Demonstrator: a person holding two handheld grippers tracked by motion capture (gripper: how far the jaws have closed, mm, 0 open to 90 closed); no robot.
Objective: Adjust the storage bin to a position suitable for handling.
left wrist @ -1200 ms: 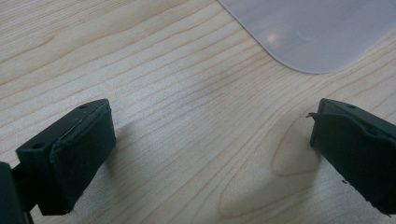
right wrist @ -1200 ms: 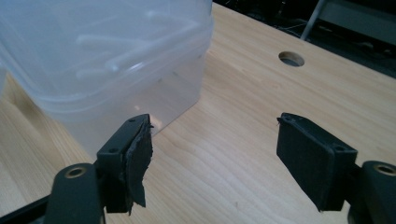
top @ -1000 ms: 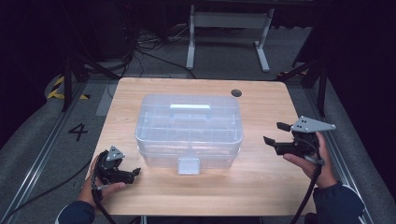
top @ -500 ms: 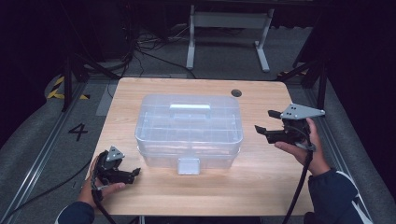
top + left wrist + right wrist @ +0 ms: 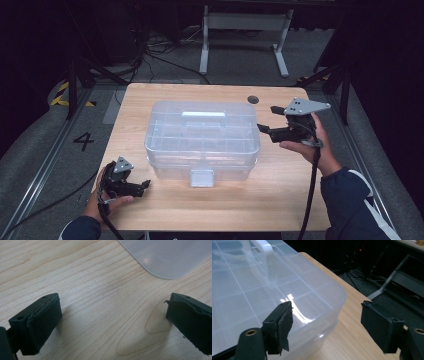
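Approaching the clear plastic organiser box [image 5: 202,137], the right gripper [image 5: 266,120] hovers just beside the box's right end, its jaws spread wide with nothing between them; in the right gripper view one pad [image 5: 284,326] stands over the lid's corner and the other over bare wood, neither pressing on the plastic. The left gripper [image 5: 141,186] rests low on the wooden table [image 5: 280,200] near the box's front left corner, apart from it, jaws likewise spread and empty; the left gripper view shows only wood grain between the pads and a rounded translucent edge of the box [image 5: 172,257] beyond. The box sits in the middle of the table, lid down, its white carrying handle [image 5: 202,116] lying flat on top and its front latch [image 5: 202,177] apparently fastened. By this evidence the work is at its very start: the box is neither gripped, unlatched nor opened, and everything from first contact onward is left. Through the lid a grid of dividers marks many small compartments; no contents can be made out in them, though glare and the frosted plastic leave this uncertain.
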